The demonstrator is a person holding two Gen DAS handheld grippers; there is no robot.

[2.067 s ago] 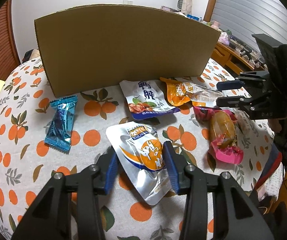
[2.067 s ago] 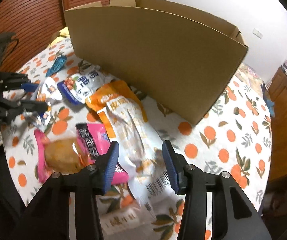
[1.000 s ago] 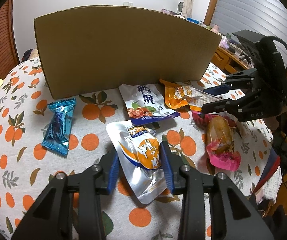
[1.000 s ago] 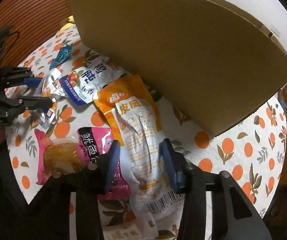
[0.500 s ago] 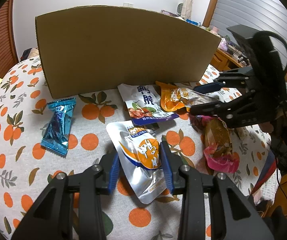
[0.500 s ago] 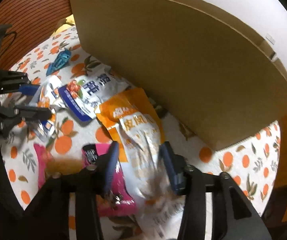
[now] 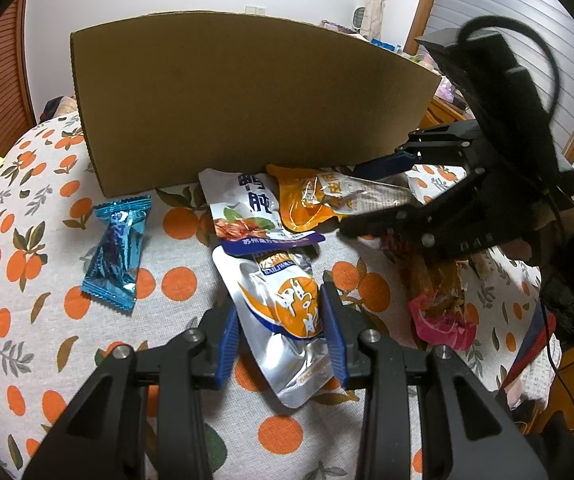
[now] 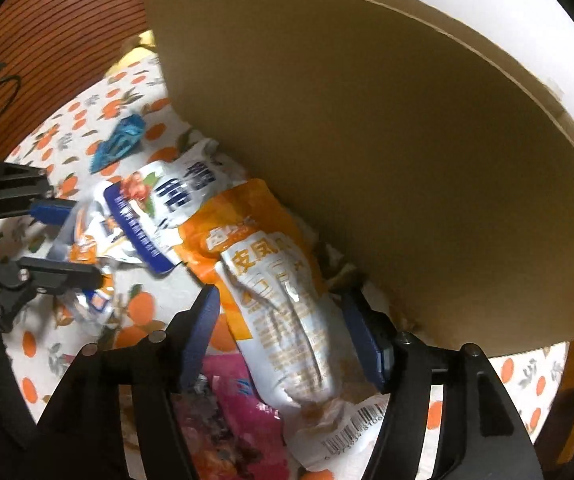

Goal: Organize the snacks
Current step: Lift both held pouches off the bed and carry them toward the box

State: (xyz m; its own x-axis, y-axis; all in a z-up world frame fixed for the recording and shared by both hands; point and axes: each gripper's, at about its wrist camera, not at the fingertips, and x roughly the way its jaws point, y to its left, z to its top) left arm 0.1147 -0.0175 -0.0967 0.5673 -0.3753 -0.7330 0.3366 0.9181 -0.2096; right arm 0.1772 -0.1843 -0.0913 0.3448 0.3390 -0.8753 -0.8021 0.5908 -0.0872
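Snack packs lie on an orange-print cloth before a tall cardboard box (image 7: 247,100). My left gripper (image 7: 283,312) is open astride a silver-and-orange pouch (image 7: 287,316); it also shows in the right wrist view (image 8: 87,248). My right gripper (image 8: 283,320) is open, its jaws on either side of the orange-and-white pouch (image 8: 283,300), seen too in the left wrist view (image 7: 327,196). A white-and-blue pouch (image 7: 255,212) lies between them. A pink pack (image 7: 439,312) lies under the right gripper (image 7: 367,200).
A blue candy wrapper (image 7: 117,248) lies at the left. The box wall (image 8: 407,140) stands close to my right gripper's right finger. Wooden furniture (image 7: 443,112) stands beyond the table's right edge.
My right gripper has moved forward and down over the orange-and-white pouch, toward the box, and its jaws have spread wider. My left gripper has stayed put over the silver pouch.
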